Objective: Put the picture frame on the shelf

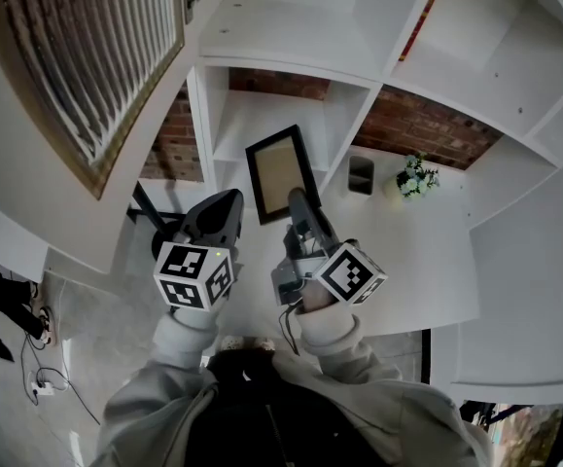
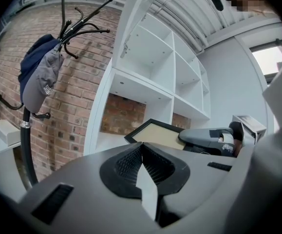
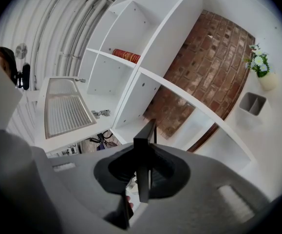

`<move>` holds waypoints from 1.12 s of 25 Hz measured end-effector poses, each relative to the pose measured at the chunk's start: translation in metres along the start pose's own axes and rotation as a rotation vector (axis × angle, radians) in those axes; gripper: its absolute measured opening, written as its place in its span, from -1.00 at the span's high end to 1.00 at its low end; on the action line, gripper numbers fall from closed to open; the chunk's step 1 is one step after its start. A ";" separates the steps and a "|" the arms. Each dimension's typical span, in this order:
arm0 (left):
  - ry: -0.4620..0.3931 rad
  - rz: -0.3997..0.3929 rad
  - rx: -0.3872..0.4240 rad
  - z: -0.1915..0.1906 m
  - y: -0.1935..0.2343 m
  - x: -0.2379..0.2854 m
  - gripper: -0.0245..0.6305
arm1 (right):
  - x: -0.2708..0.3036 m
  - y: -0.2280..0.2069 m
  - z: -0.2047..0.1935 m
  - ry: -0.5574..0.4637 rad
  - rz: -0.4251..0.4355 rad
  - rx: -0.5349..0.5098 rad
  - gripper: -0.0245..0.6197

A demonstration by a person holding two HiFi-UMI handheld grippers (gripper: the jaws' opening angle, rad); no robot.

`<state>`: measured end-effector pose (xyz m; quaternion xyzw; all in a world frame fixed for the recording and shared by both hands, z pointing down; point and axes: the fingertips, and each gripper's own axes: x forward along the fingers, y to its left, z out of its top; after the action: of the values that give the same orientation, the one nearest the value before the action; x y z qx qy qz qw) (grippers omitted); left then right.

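Picture frame (image 1: pixel 279 168): black rim, tan panel, held off any surface in front of a shelf (image 1: pixel 291 66) compartment with a brick back wall.
- Grip: right gripper (image 1: pixel 297 202) has its fingers clamped narrow on the frame's lower right edge. In the right gripper view the frame runs edge-on between the pads.
- Left gripper (image 1: pixel 230 202): fingers pressed together with nothing between them. It sits just left of the frame's lower corner; contact cannot be told.

Edges and room:
- The frame sits between the compartment's two uprights. Its right edge is near the right upright (image 1: pixel 344 129); its left edge stands well apart from the left upright (image 1: pixel 203 125).
- The board above the compartment is well clear of the frame's top edge.
- A louvred door (image 1: pixel 96 56) stands open to the left of the shelf.
- A coat stand (image 2: pixel 26 130) carrying a cap (image 2: pixel 38 79) stands left of the shelf against the brick.

Containers:
- The counter (image 1: pixel 427 251), right of the grippers, carries a grey holder (image 1: pixel 361 174) at its back edge near the right upright. Its contents cannot be told.
- A small pot (image 1: pixel 415 179) with white flowers stands just right of the holder, along the same back edge.
- One upper compartment holds a red book (image 3: pixel 126 56) lying flat.
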<state>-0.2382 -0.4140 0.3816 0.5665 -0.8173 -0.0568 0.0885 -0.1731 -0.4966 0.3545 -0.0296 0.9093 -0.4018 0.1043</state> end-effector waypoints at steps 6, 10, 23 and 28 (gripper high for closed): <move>-0.005 0.011 -0.014 0.002 0.007 0.010 0.91 | 0.019 -0.009 0.003 -0.079 0.025 0.089 0.79; 0.002 0.024 -0.021 -0.002 0.011 0.012 0.91 | 0.026 -0.027 -0.004 -0.112 -0.011 0.179 0.79; 0.027 0.051 -0.022 -0.012 0.028 0.027 0.91 | 0.048 -0.068 -0.013 -0.164 -0.056 0.348 0.79; 0.040 0.054 -0.025 -0.016 0.034 0.036 0.91 | 0.058 -0.084 -0.015 -0.175 -0.073 0.403 0.79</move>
<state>-0.2783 -0.4358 0.4063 0.5440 -0.8296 -0.0533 0.1137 -0.2353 -0.5501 0.4163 -0.0755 0.7963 -0.5750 0.1718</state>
